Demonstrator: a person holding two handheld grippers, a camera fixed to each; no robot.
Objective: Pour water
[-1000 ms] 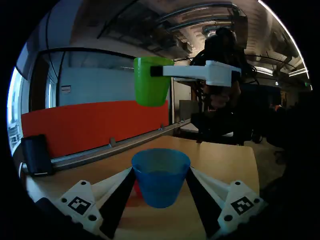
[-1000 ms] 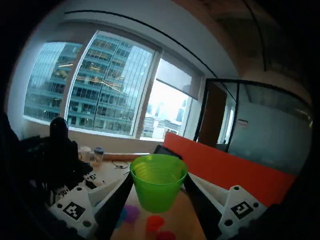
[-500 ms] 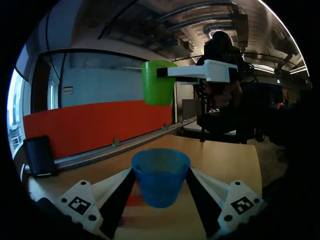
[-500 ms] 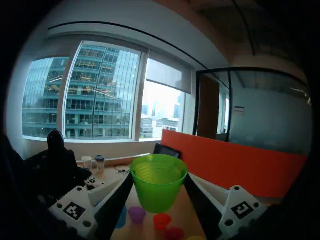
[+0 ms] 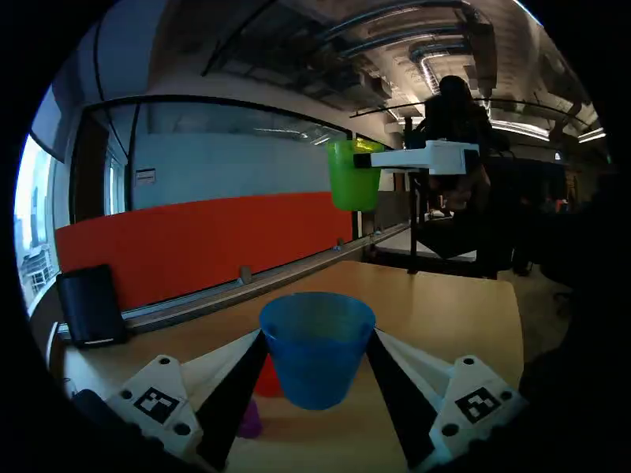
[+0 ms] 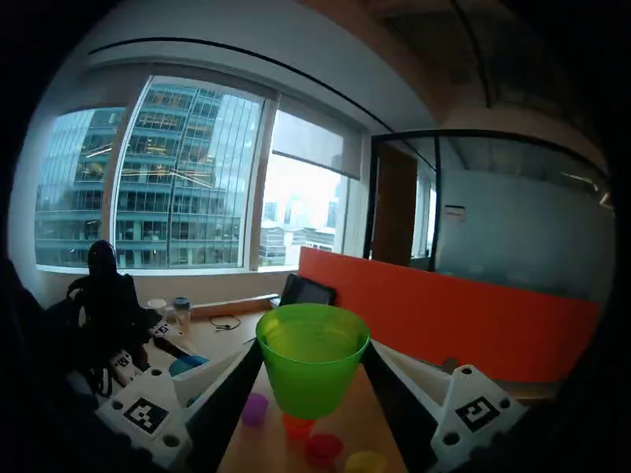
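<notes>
My left gripper [image 5: 317, 340] is shut on a blue plastic cup [image 5: 317, 359], held upright above the wooden table [image 5: 442, 307]. Farther off at upper right, my right gripper [image 5: 355, 161], white, carries a green cup [image 5: 352, 177] upright in the air, with a person [image 5: 457, 118] behind it. In the right gripper view, the right gripper [image 6: 313, 355] is shut on the green cup [image 6: 313, 370], upright. The blue cup [image 6: 189, 364] shows low at the left there, beside a dark figure [image 6: 106, 303]. I cannot tell what either cup holds.
Small cups stand on the table: purple [image 6: 254, 408], red [image 6: 298, 426], another red [image 6: 323, 448], yellow [image 6: 364, 461]. A red cup [image 5: 268, 378] and a purple one [image 5: 251, 419] sit under the blue cup. An orange partition [image 5: 197, 236] and a black device [image 5: 91, 303] line the table's far edge.
In the left gripper view the green cup and right gripper have moved right and farther away. The right gripper view has swung, bringing more small cups into sight. Both grips are unchanged.
</notes>
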